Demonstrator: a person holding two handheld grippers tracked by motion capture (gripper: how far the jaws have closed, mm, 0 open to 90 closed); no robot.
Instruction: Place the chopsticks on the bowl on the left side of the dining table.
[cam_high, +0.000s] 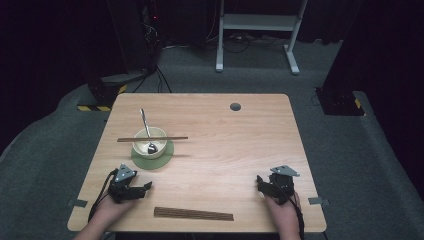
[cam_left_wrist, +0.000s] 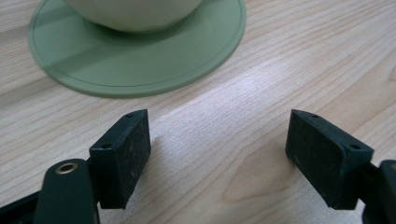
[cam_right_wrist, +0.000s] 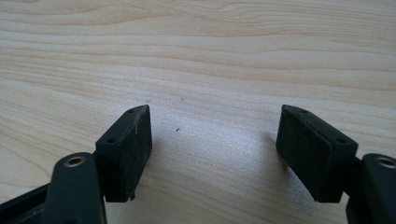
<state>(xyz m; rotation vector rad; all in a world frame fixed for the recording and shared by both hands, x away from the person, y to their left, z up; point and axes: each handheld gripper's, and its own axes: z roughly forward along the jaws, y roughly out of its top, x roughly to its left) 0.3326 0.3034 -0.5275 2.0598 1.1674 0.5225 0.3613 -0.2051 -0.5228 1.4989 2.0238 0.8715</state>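
Observation:
A cream bowl stands on a round green coaster at the table's left middle. A metal spoon leans in the bowl, and dark chopsticks lie across its rim. My left gripper rests on the table just in front of the coaster, open, with bare wood between its jaws. My right gripper sits near the table's front right, also open over bare wood. Nothing is held by either.
A dark slatted mat lies along the front edge between the two hands. A grey round grommet sits at the table's far side. Beyond the table are a white desk frame and dark equipment stands.

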